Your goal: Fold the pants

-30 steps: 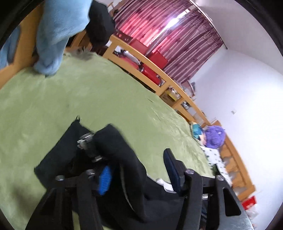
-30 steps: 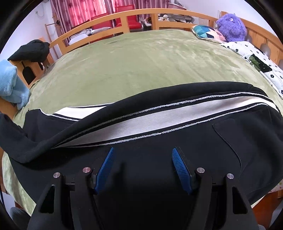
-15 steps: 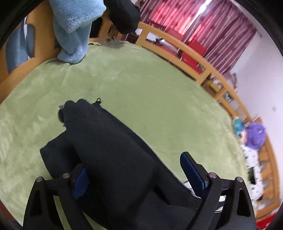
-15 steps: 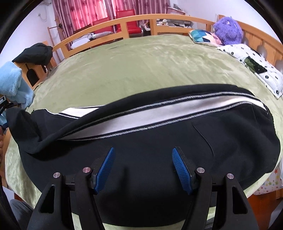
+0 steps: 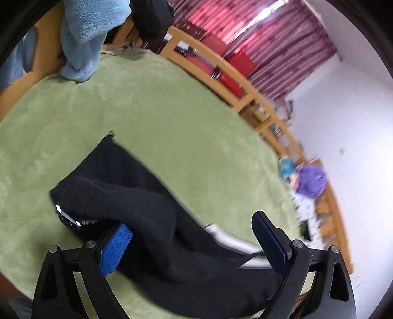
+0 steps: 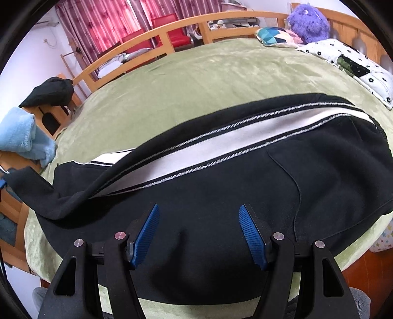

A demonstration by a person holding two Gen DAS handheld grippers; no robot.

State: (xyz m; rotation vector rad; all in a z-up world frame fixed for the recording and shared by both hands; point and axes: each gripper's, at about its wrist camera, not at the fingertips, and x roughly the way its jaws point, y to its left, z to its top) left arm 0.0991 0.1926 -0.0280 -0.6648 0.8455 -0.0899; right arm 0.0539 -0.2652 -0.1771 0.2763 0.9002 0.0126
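Pants, black fleece-like cloth with a broad pale stripe edged in zigzag stitching, are lying lengthwise across the near part of a green bedspread, waist end toward the right and leg ends toward the left. Folding appears to be at an early stage: one leg is lying over the other, and the cuff end in the left wrist view is sitting rumpled, with a small metal fitting showing at its edge. Both tongs are standing wide apart and gripping nothing; the left gripper is hovering over the cuff end with cloth passing between its blue ribbed pads, while the right gripper is hanging above the thigh region near the pocket seam. Judging from this, the next move is calling for a pinch on the cuff through both layers, then a carry toward the waist. Soft, thick fabric like this is likely sagging and slipping if caught shallowly. A light-blue plush towel is draping over the wooden bed rail, and a purple plush toy is sitting by the headboard.
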